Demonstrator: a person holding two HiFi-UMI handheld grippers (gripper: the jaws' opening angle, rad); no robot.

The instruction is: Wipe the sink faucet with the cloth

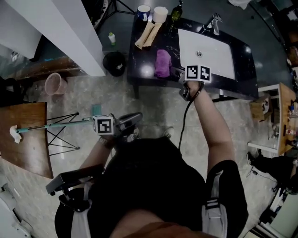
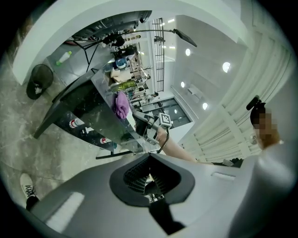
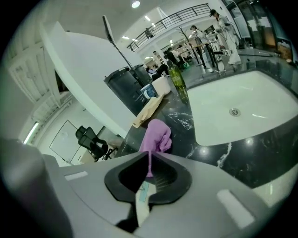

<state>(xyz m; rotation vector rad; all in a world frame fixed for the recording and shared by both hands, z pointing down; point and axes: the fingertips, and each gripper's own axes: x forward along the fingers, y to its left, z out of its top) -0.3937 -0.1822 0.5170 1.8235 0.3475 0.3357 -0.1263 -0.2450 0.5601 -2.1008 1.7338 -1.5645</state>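
The purple cloth (image 1: 162, 62) lies bunched on the dark marble counter (image 1: 144, 51), left of the white sink (image 1: 219, 60). The chrome faucet (image 1: 213, 23) stands at the basin's far rim. My right gripper (image 1: 176, 70) reaches the cloth's near edge. In the right gripper view a thin stretched strip of the cloth (image 3: 157, 137) runs down between the jaws of that gripper (image 3: 149, 174), which is shut on it. My left gripper (image 1: 138, 117) is held back by my body, away from the counter. Its jaws (image 2: 149, 179) are shut with nothing in them.
A green bottle (image 1: 175, 13), two cups (image 1: 160, 14) and a folded beige towel (image 1: 148, 33) stand at the counter's far left. On the floor are a black bin (image 1: 114, 62) and a pink bucket (image 1: 55, 83). A wooden table (image 1: 25, 139) is at my left.
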